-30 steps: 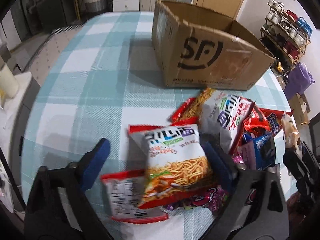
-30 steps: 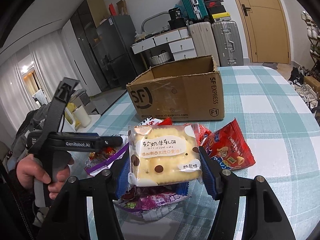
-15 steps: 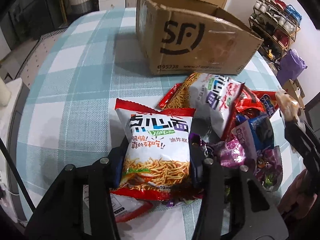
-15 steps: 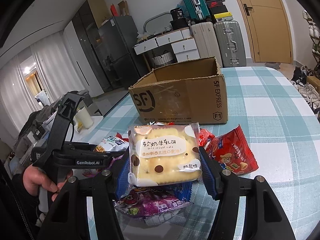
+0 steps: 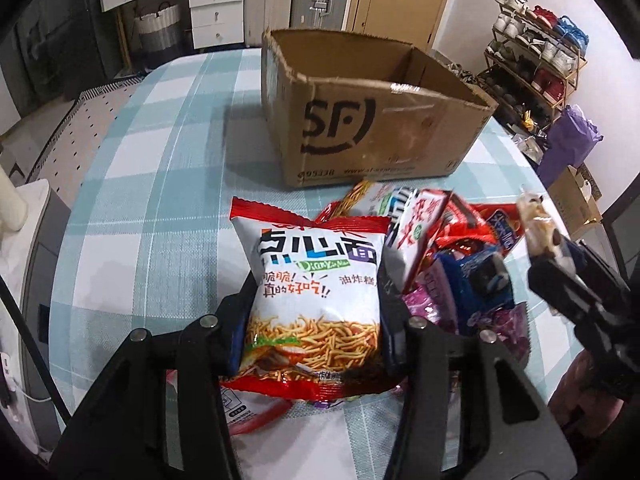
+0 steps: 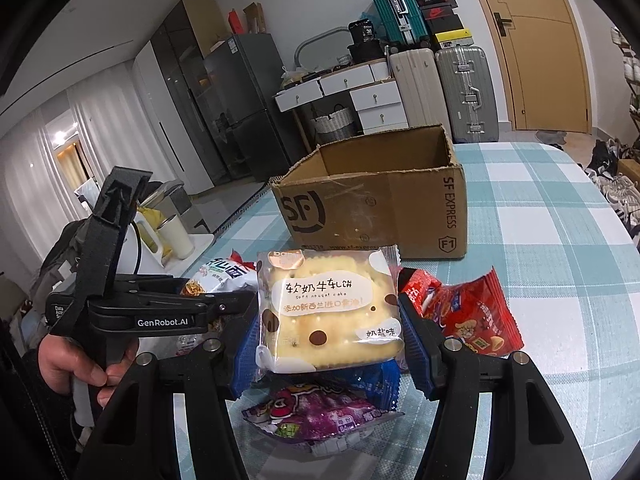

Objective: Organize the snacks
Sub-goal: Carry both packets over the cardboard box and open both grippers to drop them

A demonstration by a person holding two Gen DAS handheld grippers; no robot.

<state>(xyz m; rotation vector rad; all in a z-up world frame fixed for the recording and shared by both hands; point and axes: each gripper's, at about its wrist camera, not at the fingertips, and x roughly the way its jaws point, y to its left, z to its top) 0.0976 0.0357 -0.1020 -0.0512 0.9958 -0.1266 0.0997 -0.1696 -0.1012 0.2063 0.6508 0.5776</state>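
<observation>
You hold a white-and-red noodle snack bag [image 5: 316, 300] clamped in your left gripper [image 5: 316, 344] and a clear-wrapped nougat biscuit pack [image 6: 326, 312] in your right gripper [image 6: 326, 344], above the pile; the brown cardboard box [image 5: 360, 136] looks empty, sorting barely begun.

dim indoor light, soft shadows beside the cardboard box [image 5: 372, 120]; fisheye bending, dark corners, slight blur.
</observation>
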